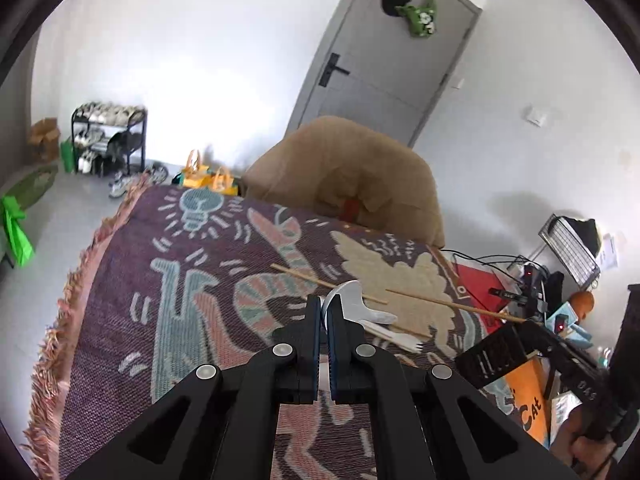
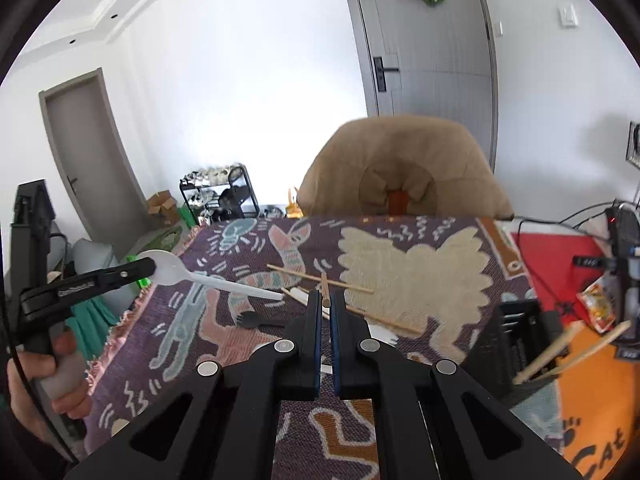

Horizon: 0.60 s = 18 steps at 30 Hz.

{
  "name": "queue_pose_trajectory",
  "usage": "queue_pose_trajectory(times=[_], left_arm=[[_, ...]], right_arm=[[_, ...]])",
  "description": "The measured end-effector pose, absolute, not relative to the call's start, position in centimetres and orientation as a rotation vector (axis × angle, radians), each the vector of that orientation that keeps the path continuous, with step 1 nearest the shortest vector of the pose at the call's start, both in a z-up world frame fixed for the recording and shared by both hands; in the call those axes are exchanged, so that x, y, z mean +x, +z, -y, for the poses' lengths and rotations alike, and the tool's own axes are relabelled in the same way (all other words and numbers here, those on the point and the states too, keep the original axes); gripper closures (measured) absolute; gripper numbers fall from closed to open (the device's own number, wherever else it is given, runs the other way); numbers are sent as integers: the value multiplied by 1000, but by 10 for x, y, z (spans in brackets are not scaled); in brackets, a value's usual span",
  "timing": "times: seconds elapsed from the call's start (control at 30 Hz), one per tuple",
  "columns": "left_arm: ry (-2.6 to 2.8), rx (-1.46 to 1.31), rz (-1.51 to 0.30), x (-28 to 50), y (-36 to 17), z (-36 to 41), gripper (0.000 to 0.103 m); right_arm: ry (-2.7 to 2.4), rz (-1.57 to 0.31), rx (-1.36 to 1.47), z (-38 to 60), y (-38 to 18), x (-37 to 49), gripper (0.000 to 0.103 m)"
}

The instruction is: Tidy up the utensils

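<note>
My left gripper [image 1: 325,304] is shut on a white plastic spoon [image 1: 350,300]; in the right wrist view the spoon [image 2: 208,278] is held by its bowl above the table's left edge, handle pointing right. My right gripper [image 2: 325,300] is shut on a wooden chopstick [image 2: 326,288], which sticks up between the tips. Loose chopsticks [image 2: 320,277] lie on the patterned cloth [image 2: 400,264]. A black spork [image 2: 250,319] and a white fork [image 1: 400,338] lie near them. A black holder [image 2: 516,344] with several chopsticks stands at the right.
A tan cushioned chair [image 2: 404,168] stands behind the table. Cables, a red mat [image 2: 556,256] and snack packets crowd the right end. A shoe rack [image 2: 218,192] and boxes are on the floor at the far left.
</note>
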<state>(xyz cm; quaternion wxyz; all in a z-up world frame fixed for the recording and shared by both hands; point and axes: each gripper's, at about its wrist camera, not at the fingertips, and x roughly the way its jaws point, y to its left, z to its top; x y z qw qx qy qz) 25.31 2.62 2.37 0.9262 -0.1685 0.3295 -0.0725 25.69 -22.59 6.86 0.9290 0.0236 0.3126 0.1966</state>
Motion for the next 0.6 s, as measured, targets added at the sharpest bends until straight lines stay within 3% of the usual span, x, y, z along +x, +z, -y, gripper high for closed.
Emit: queue_pose_trajectory(times=[0.3,0.6], left_arm=[[-242,-284,-644,252,52,18,101],[-364,-193,-621,252,78,82,101]], right_arm=[[331,-537,5,281,142,208,98],[232,-561,-10,332,160,192,98]])
